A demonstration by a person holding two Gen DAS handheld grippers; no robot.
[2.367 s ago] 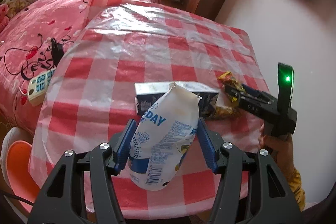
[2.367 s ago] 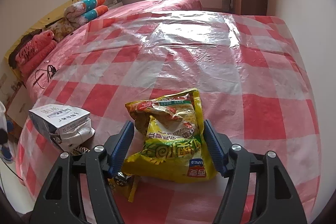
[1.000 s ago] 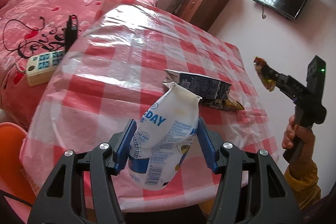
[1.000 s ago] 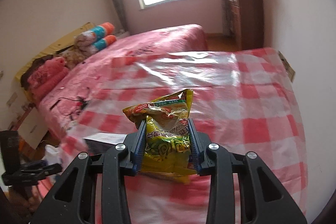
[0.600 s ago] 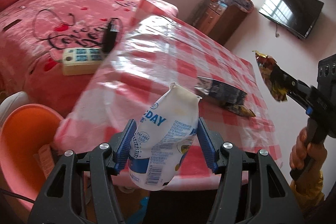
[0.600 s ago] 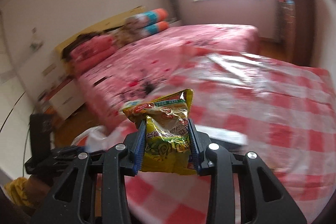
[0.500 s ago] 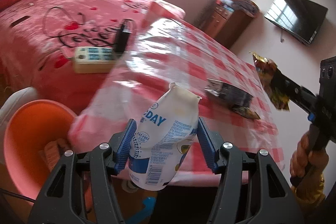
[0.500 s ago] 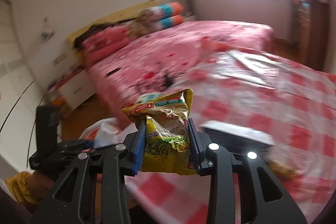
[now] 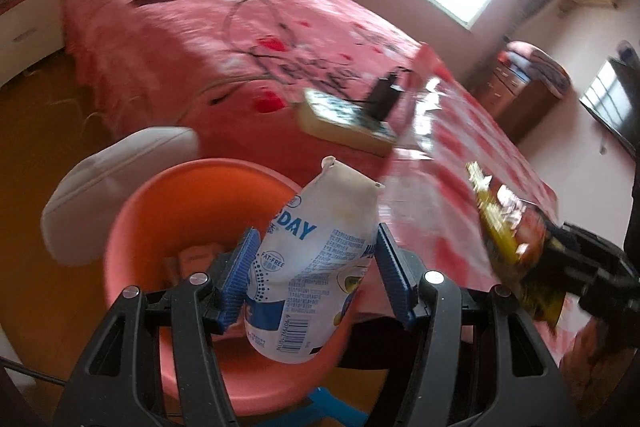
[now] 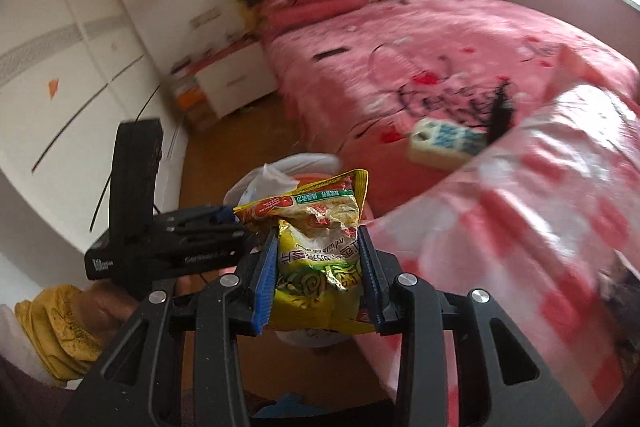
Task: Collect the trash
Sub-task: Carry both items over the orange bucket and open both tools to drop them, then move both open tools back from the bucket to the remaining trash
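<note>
Left tongs (image 9: 316, 277) clamp a crumpled white pouch (image 9: 316, 267); right tongs (image 10: 318, 279) pinch a crinkly yellow wrapper (image 10: 316, 251).

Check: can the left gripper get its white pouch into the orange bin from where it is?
Probably yes. The left gripper, shut on the white pouch, hangs over the open orange bin; nothing lies between. The right gripper with its yellow packet stays off to the side.

so much pink here: bedspread (image 9: 208, 27) is pink with red hearts and black script, tablecloth (image 9: 472, 163) is red-and-white check. Bin (image 9: 168, 211) is salmon-orange. Milk pouch (image 9: 316, 259) is white with blue lettering, snack wrapper (image 10: 316, 251) yellow-green with a red top, gripper pads (image 9: 240, 271) blue.
</note>
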